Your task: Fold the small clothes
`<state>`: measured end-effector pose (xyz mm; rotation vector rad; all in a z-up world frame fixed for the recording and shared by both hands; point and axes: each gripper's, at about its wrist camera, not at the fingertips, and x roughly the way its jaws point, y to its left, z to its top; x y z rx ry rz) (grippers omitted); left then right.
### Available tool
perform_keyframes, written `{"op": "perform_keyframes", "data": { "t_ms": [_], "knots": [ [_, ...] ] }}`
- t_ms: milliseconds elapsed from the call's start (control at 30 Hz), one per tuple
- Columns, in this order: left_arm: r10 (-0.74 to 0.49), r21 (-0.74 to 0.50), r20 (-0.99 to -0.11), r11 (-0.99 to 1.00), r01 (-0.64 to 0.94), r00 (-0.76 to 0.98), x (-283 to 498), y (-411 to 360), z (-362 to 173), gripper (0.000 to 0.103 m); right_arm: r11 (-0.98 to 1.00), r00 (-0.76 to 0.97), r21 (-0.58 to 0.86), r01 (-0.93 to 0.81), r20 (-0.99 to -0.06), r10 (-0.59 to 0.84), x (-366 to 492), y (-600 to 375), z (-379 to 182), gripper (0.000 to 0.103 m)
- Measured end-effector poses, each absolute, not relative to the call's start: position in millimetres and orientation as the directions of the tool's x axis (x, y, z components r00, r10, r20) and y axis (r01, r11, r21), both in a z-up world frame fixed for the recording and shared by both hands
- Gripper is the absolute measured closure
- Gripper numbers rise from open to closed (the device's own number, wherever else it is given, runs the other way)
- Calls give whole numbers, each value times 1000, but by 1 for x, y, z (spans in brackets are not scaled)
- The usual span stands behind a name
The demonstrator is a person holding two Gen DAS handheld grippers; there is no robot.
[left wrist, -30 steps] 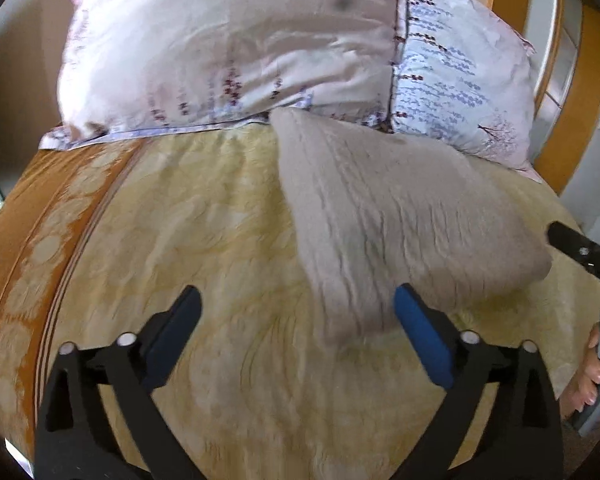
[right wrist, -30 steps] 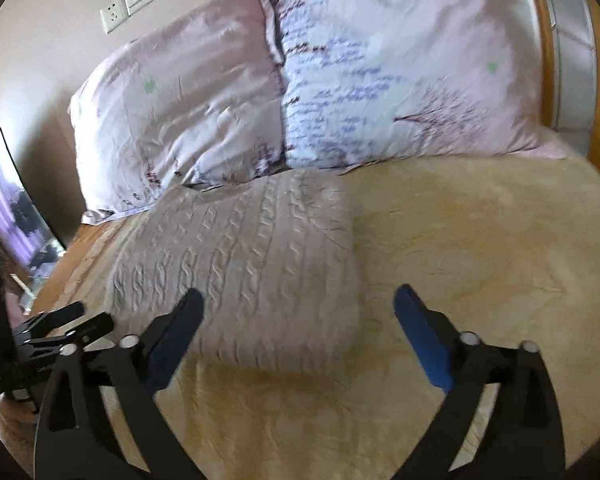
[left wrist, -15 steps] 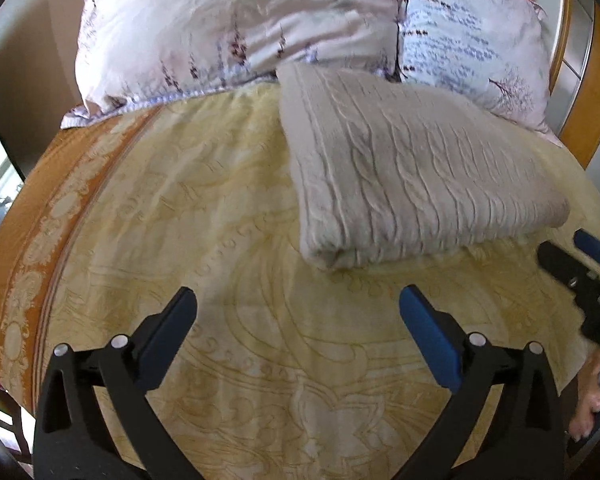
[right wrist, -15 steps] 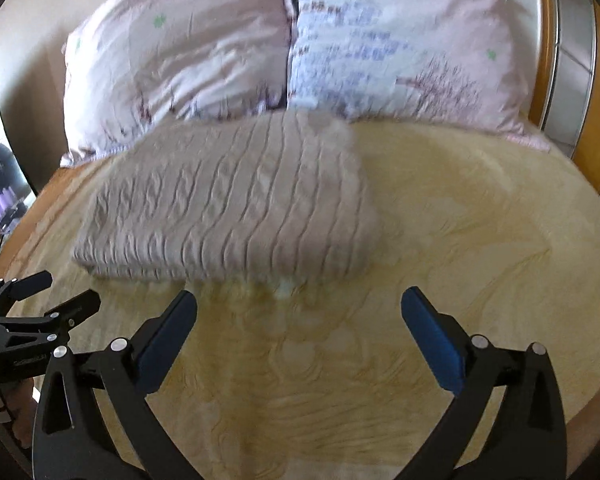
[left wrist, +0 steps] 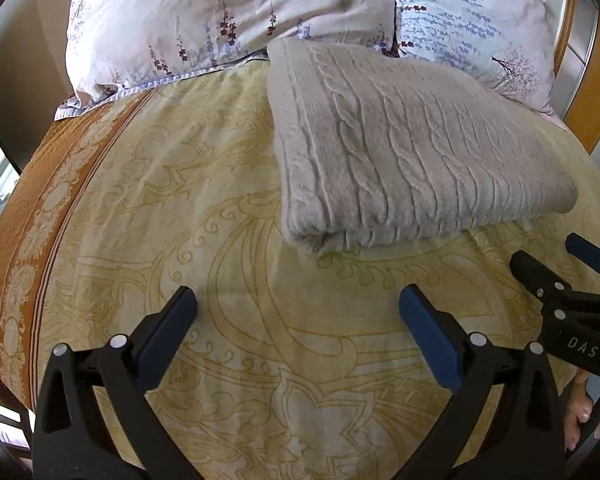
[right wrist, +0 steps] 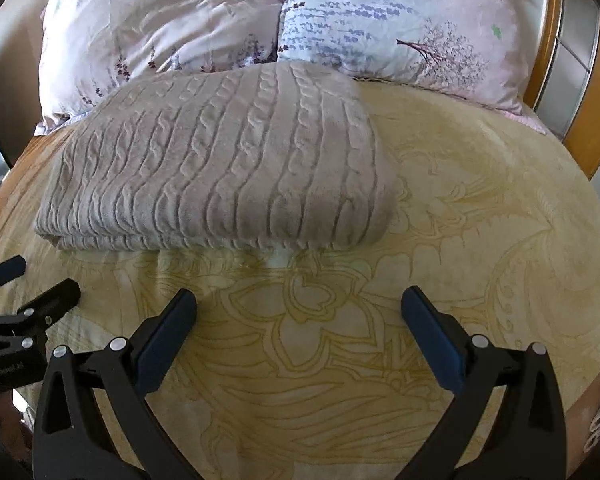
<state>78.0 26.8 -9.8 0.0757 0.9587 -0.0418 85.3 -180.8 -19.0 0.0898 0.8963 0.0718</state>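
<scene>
A beige cable-knit sweater (left wrist: 412, 152) (right wrist: 228, 168) lies folded into a thick rectangle on the yellow patterned bedspread (left wrist: 188, 184), its far edge against the pillows. My left gripper (left wrist: 298, 302) hovers open over bare bedspread, short of the sweater's near left corner. My right gripper (right wrist: 299, 302) is open too, a little back from the sweater's near edge, with nothing between its fingers. Each gripper shows at the edge of the other's view: the right gripper (left wrist: 556, 260), the left gripper (right wrist: 32, 284).
Two floral pillows (right wrist: 160, 28) (right wrist: 404, 28) lean at the head of the bed. A wooden headboard frame (right wrist: 588, 128) curves along the right. An orange border (left wrist: 24, 208) runs down the bedspread's left side. A hand (left wrist: 580, 408) holds the right gripper's handle.
Both grippers have pulled back toward the foot of the bed, away from the sweater. The left fingers, which were at the sweater's near edge, now stand apart from it. The sweater lies still.
</scene>
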Motion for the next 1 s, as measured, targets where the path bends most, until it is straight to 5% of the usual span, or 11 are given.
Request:
{"op": "perform_keyframes", "data": {
  "t_ms": [1000],
  "knots": [
    [-1,48,-826,996,73,563,80,26,-10,2,994,630,106,-11,-772,89,83,-180,-19,1]
  ]
}}
